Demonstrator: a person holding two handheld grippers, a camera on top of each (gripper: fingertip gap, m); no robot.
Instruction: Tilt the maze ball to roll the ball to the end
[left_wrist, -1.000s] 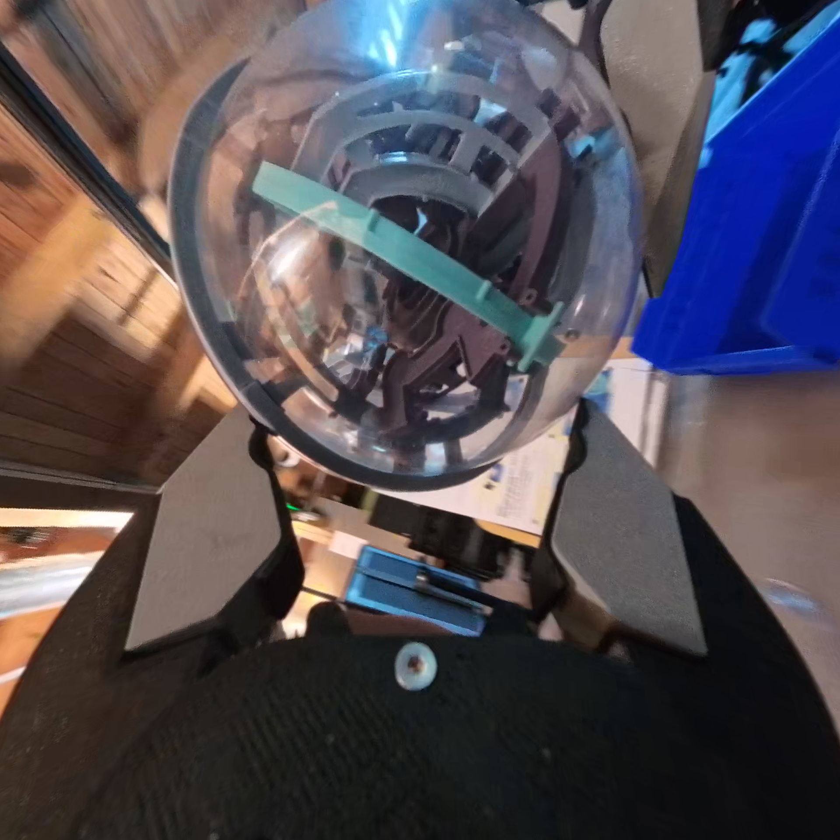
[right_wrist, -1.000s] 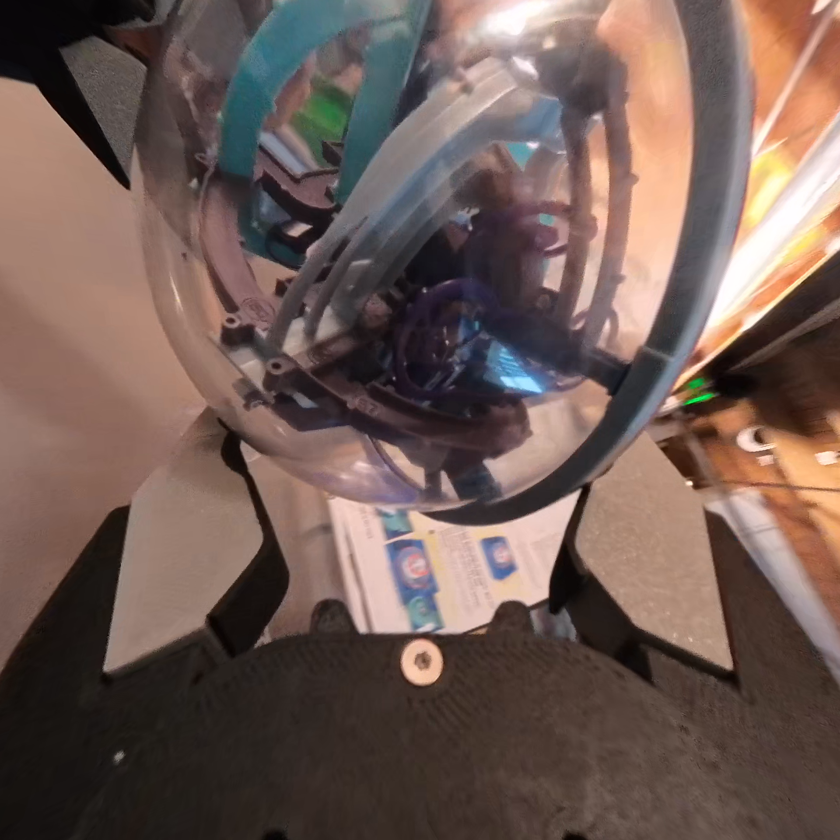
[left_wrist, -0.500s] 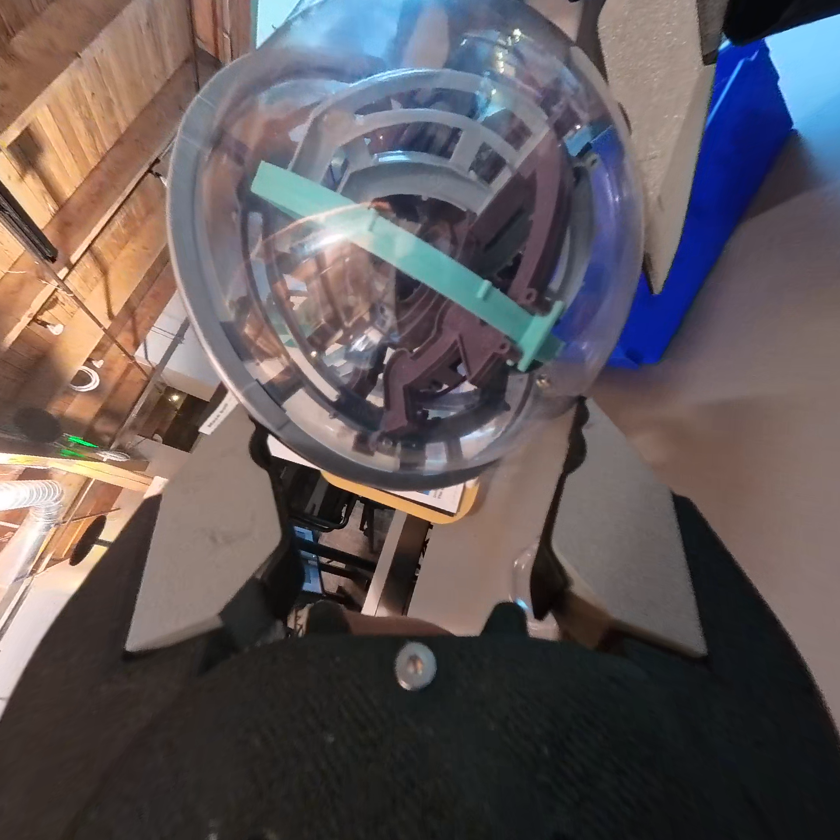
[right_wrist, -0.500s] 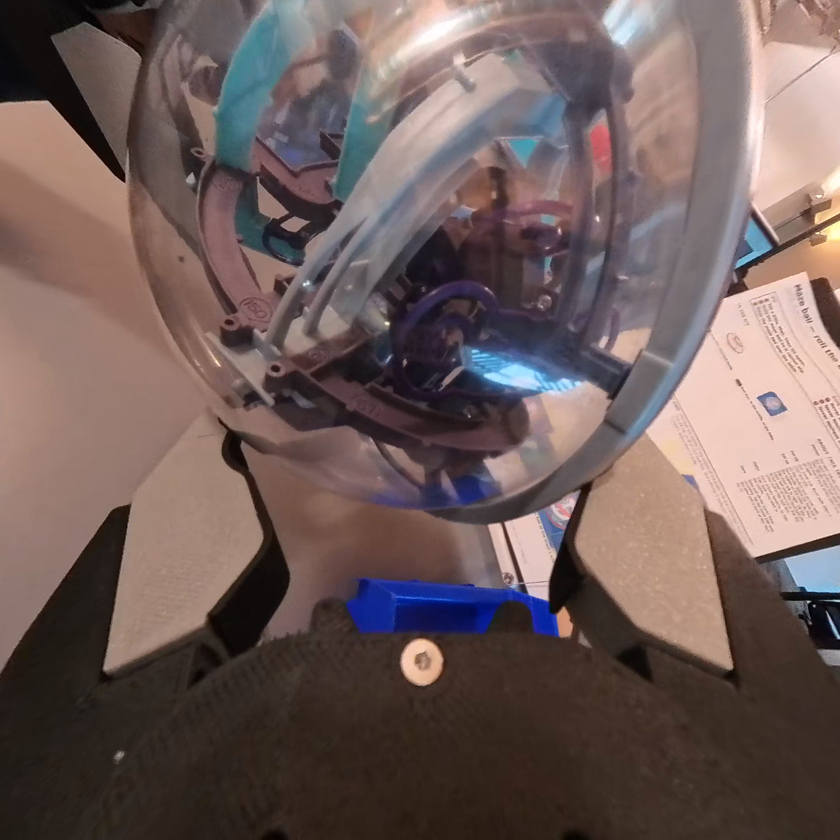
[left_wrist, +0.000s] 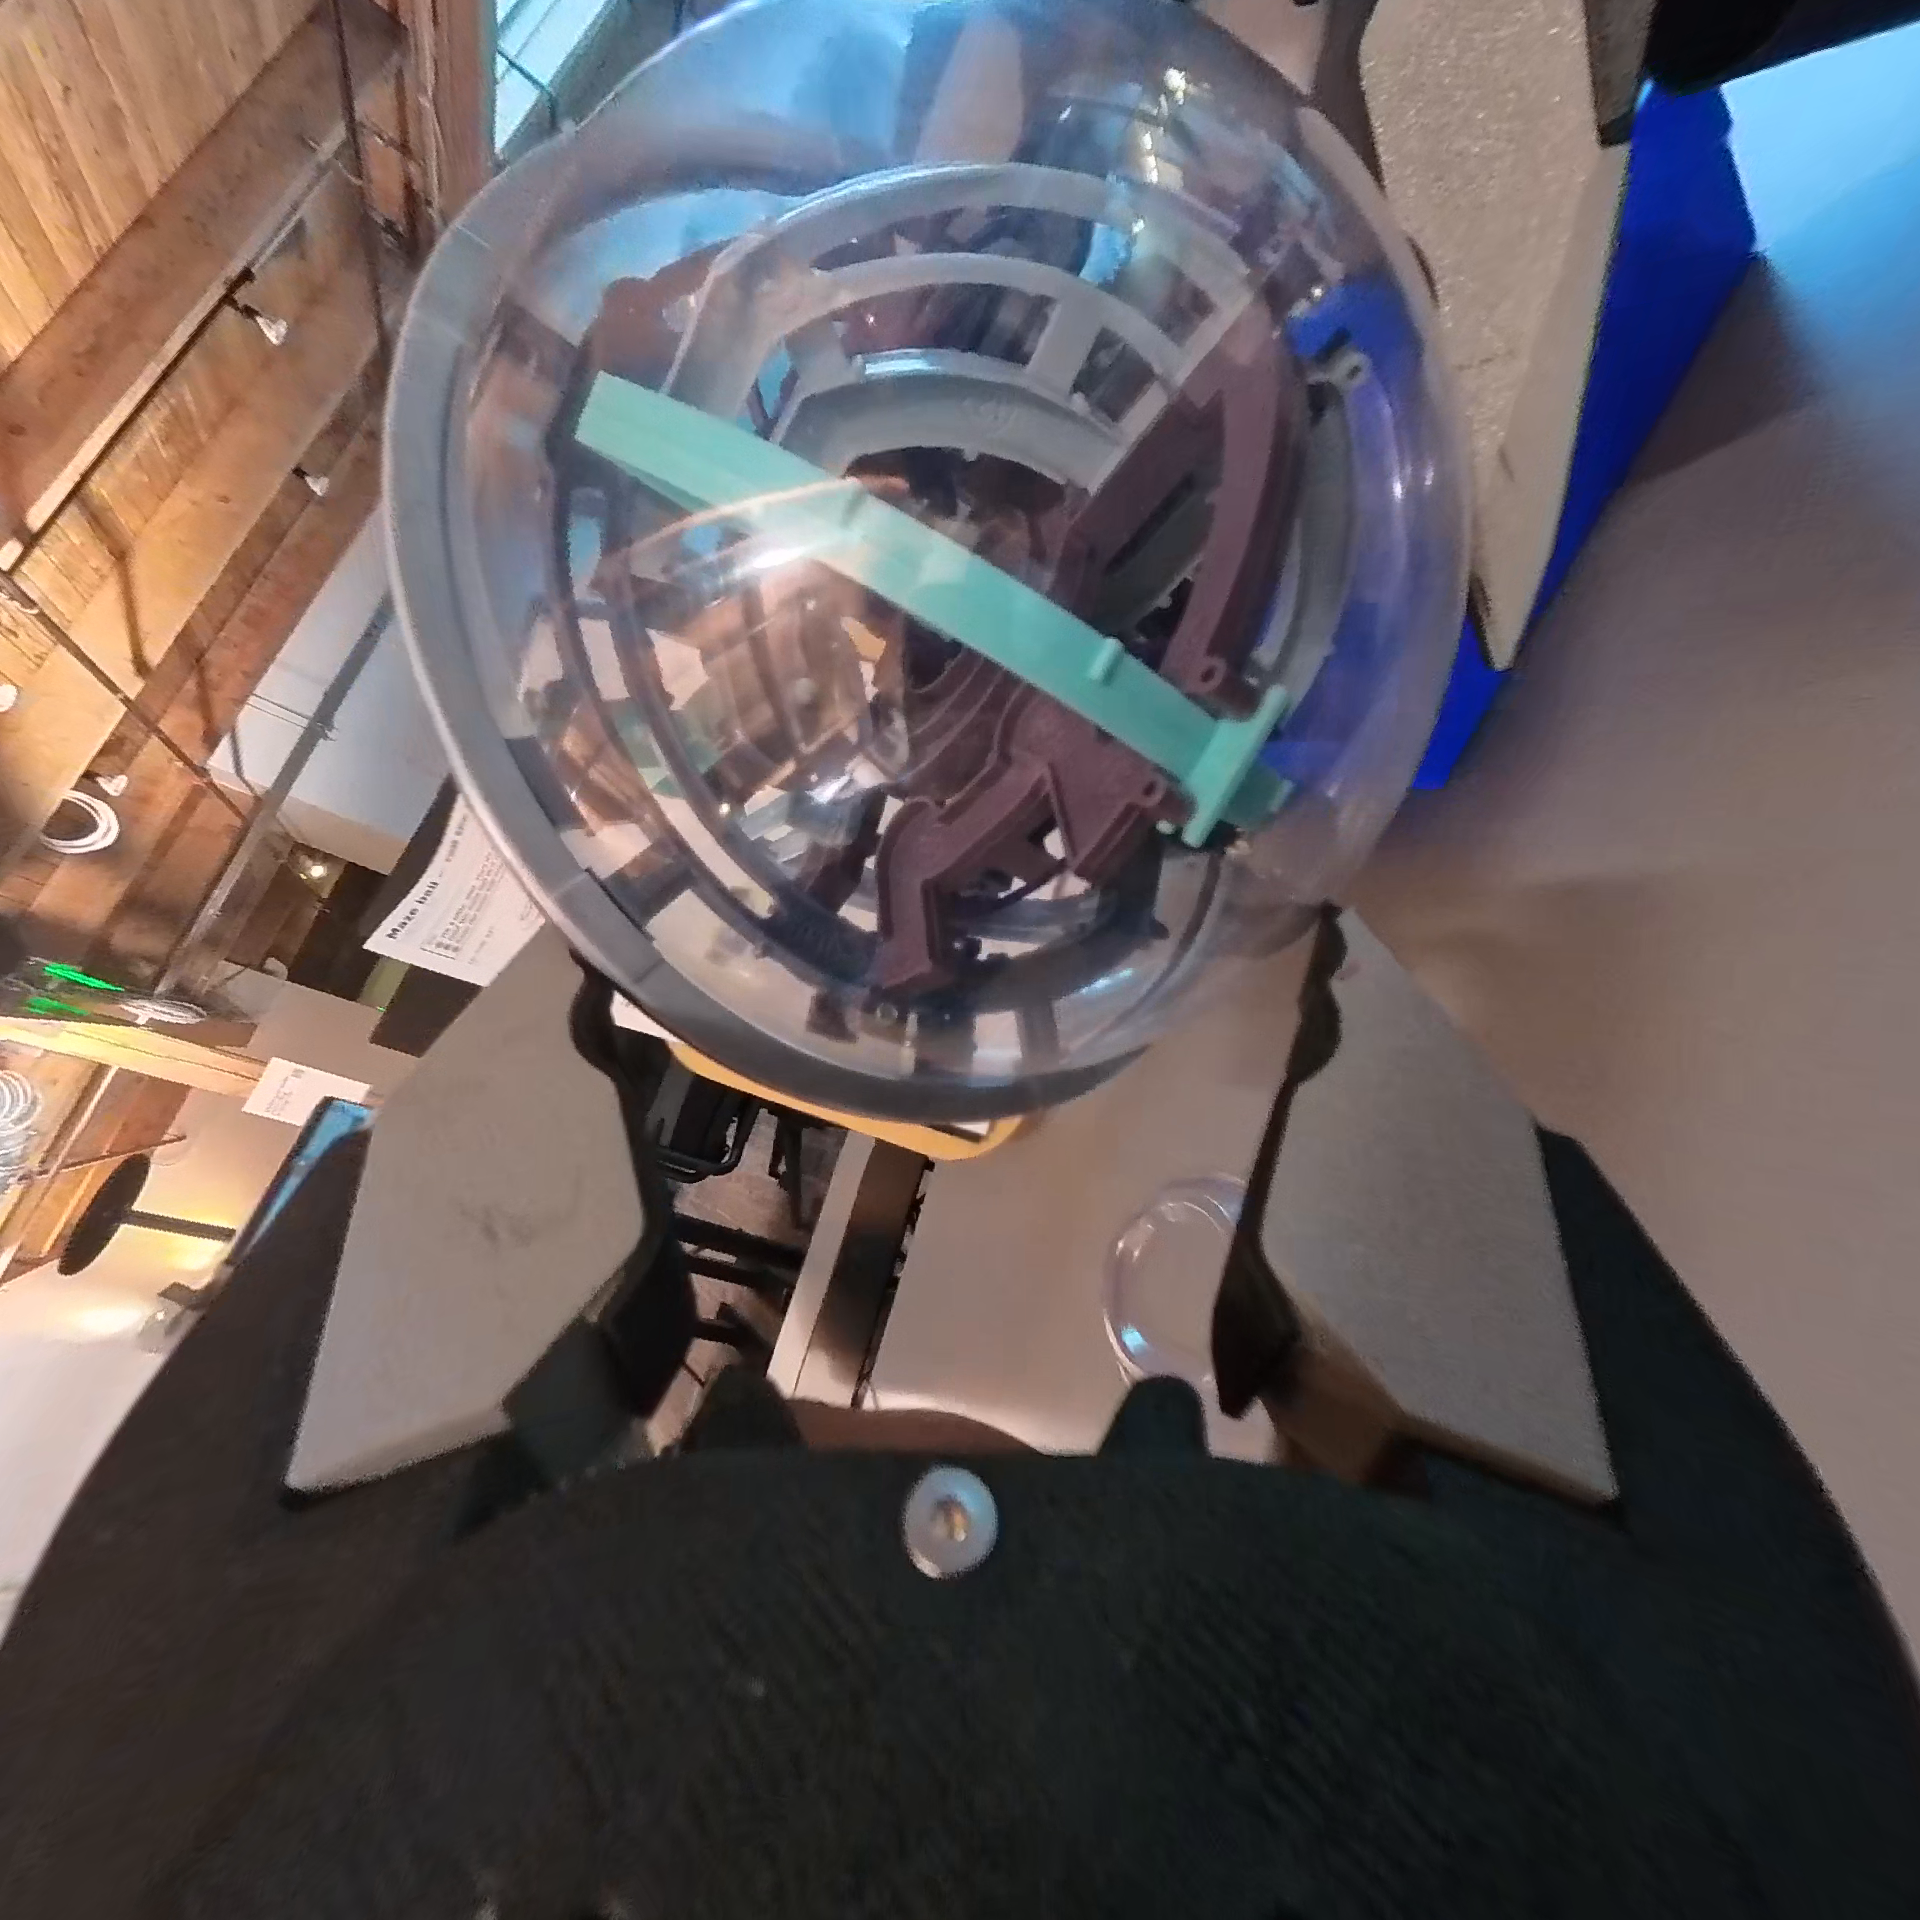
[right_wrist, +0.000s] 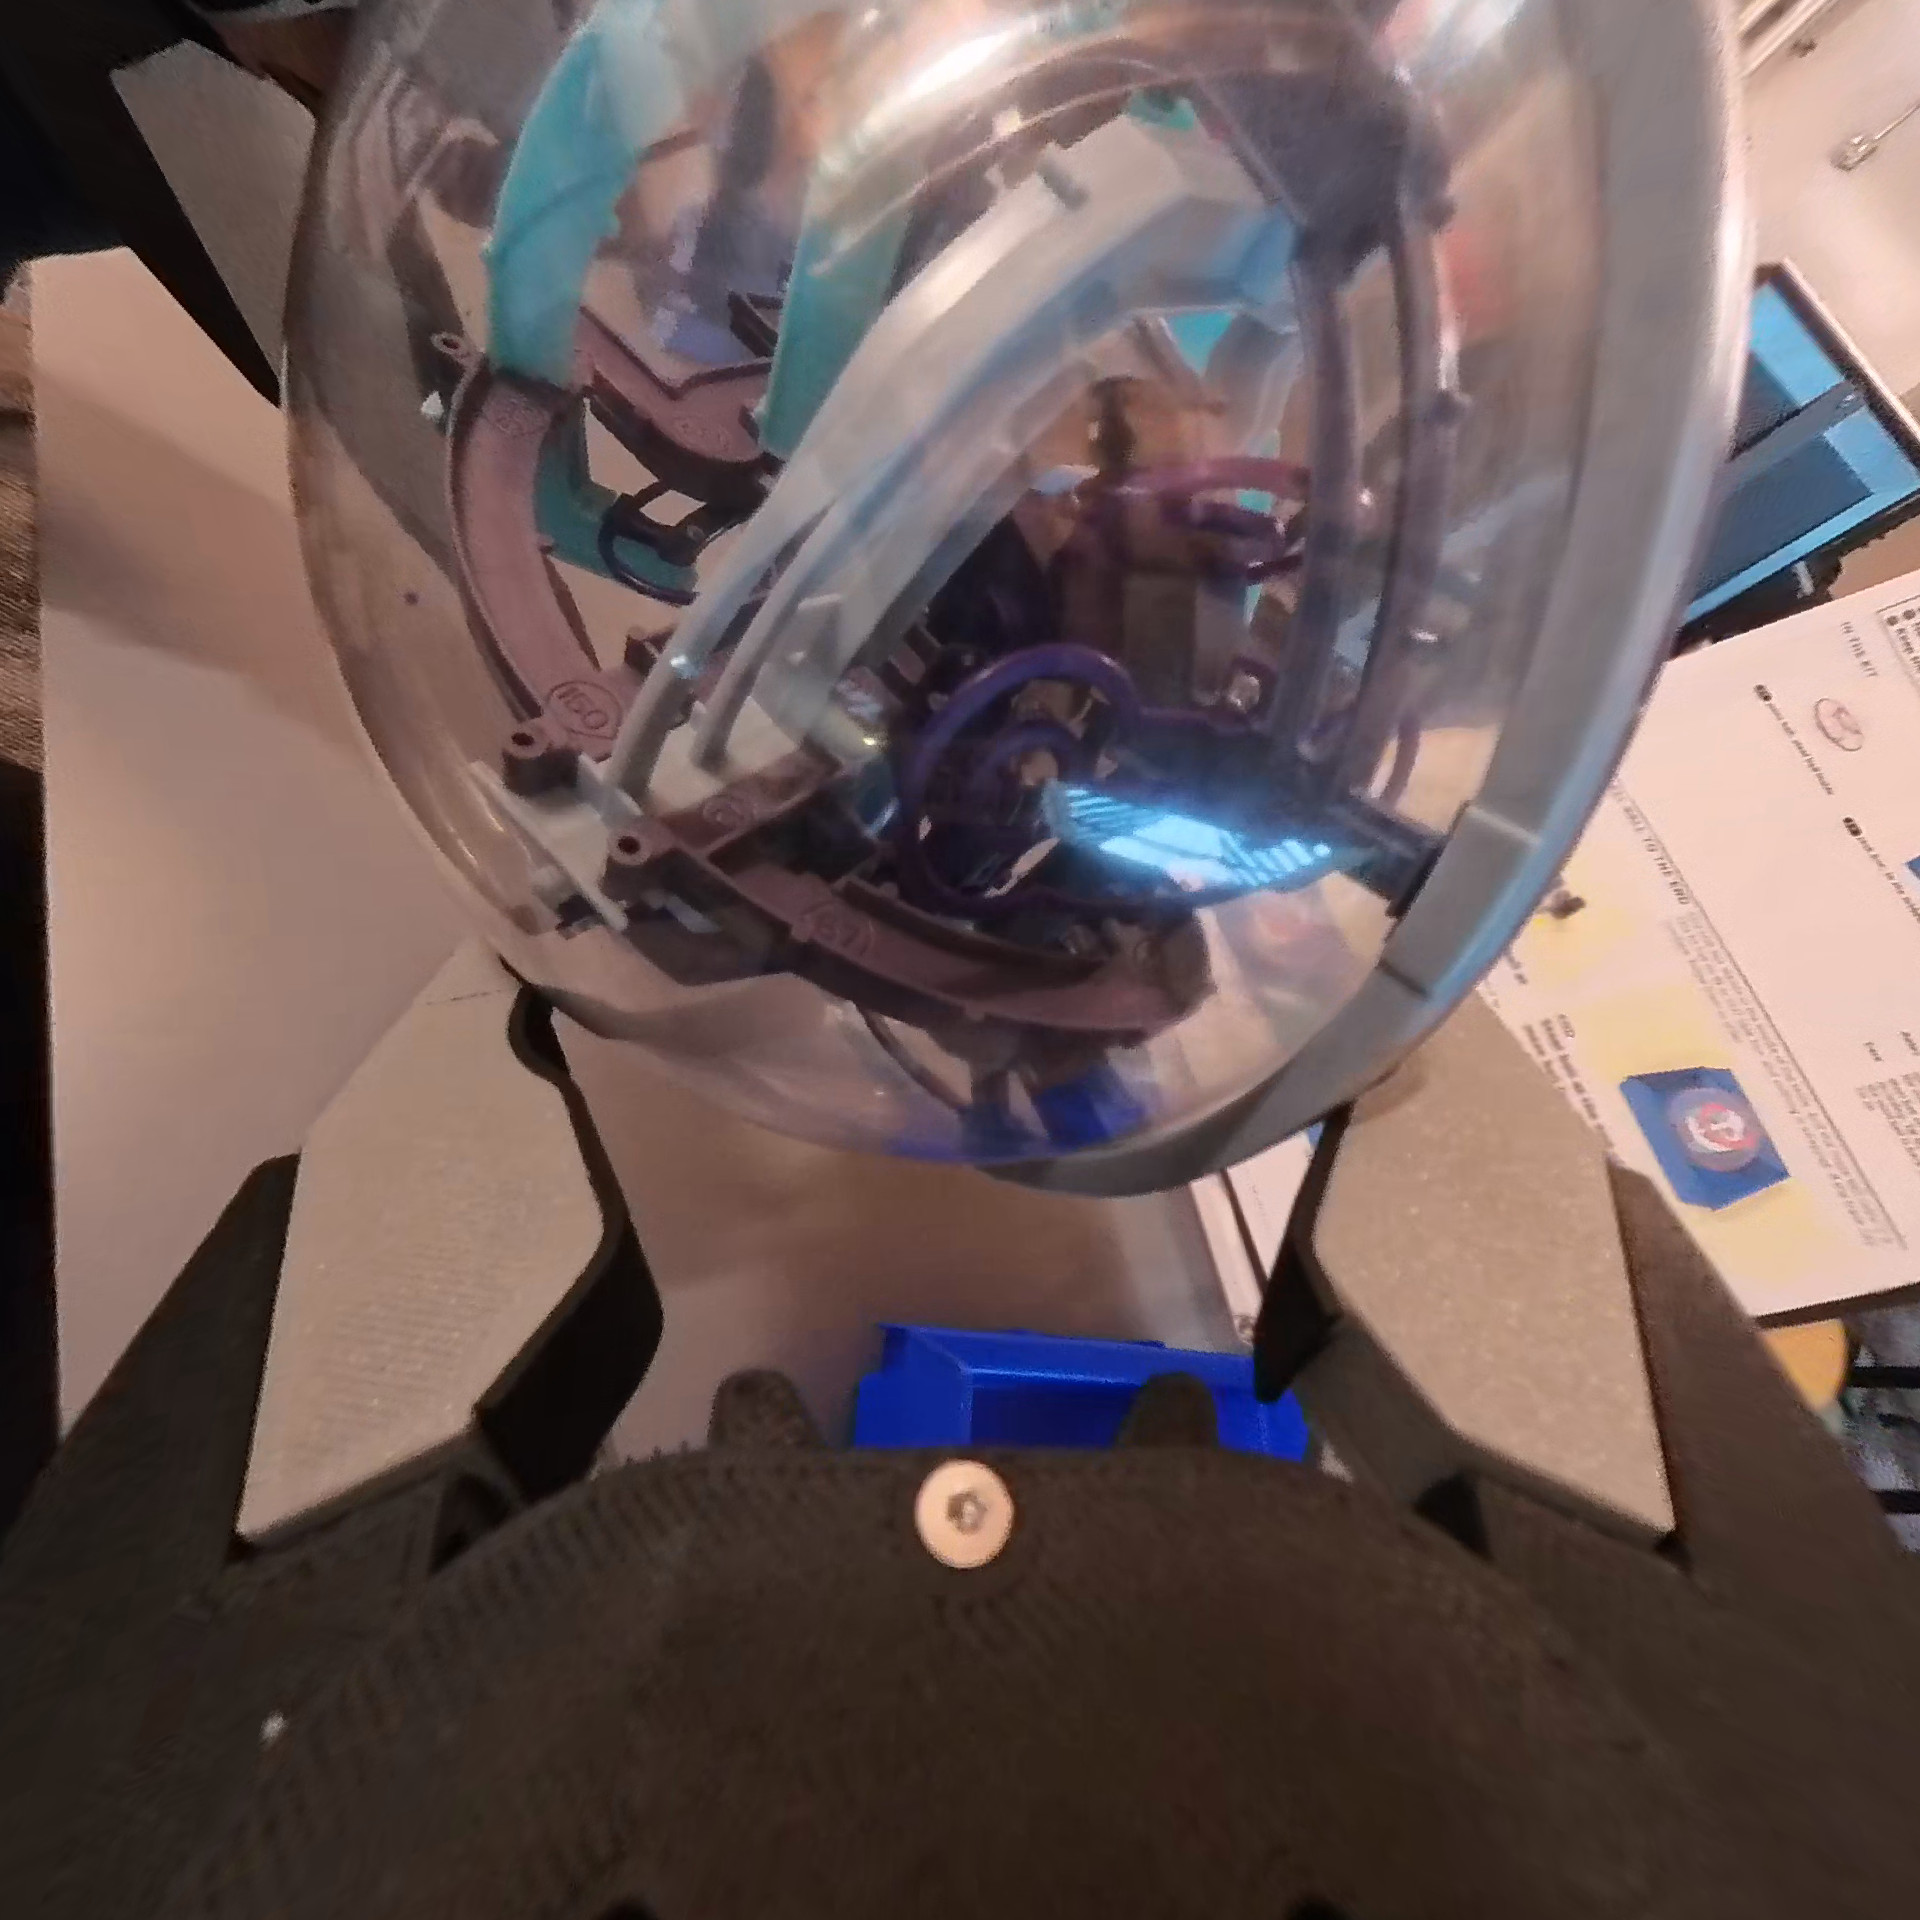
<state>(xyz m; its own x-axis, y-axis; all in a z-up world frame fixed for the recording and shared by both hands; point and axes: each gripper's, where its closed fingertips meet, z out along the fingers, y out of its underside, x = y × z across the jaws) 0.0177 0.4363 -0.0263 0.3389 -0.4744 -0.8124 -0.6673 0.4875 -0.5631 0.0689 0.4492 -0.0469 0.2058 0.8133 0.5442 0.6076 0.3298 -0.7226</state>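
Note:
The maze ball (left_wrist: 935, 582) is a clear sphere with a grey seam ring, grey and brown tracks and a teal strip inside. It is held in the air between both grippers. My left gripper (left_wrist: 951, 977) is shut on its lower part. My right gripper (right_wrist: 935, 1070) is shut on the maze ball (right_wrist: 987, 520) from the other side, and one of its fingers (left_wrist: 1496, 312) shows at the top right of the left wrist view. I cannot pick out the small ball inside among the tracks and reflections.
A blue bin (left_wrist: 1662, 364) stands on the beige table (left_wrist: 1714, 831) and also shows in the right wrist view (right_wrist: 1070, 1392). A printed sheet (right_wrist: 1766, 935) lies at the right. A clear round cup (left_wrist: 1174, 1278) sits on the table below the ball.
Both grippers and the maze ball have swung together, so the background has shifted from wooden wall to table, bin and sheet. The grip on the ball is the same.

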